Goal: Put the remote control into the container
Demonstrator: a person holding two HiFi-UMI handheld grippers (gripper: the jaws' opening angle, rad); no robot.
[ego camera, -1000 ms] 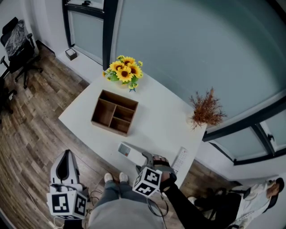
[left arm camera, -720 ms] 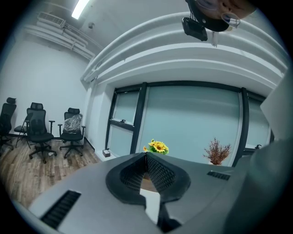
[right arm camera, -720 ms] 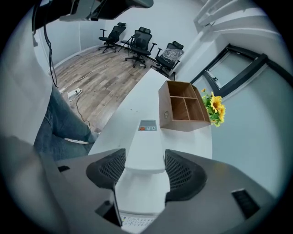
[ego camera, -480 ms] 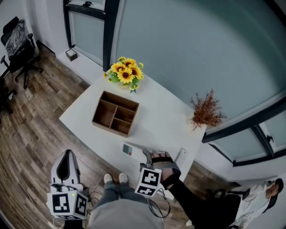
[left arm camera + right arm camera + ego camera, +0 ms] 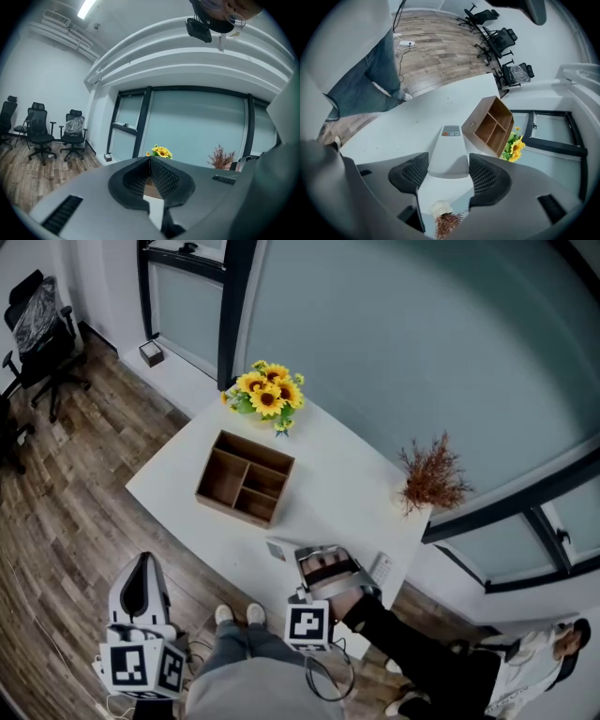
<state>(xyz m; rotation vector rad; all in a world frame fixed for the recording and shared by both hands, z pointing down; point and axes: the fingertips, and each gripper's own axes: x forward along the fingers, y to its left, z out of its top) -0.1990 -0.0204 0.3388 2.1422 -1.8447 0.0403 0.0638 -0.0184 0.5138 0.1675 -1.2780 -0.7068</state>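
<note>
My right gripper clamps a slim white remote control over the table, short of the container. That view shows its orange button; overhead, only its tip. My left gripper is clenched, empty.

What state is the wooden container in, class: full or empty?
Empty. The container shows only bare wood in its compartments, and the remote control is outside it, clamped between the jaws of the right gripper.

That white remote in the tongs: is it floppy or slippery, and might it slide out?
The remote control is probably stiff: it juts straight out of the right tongs without sagging. Its smooth plastic shell may be slippery, though the ribbed pads likely help. Held by one end, it might tilt.
</note>
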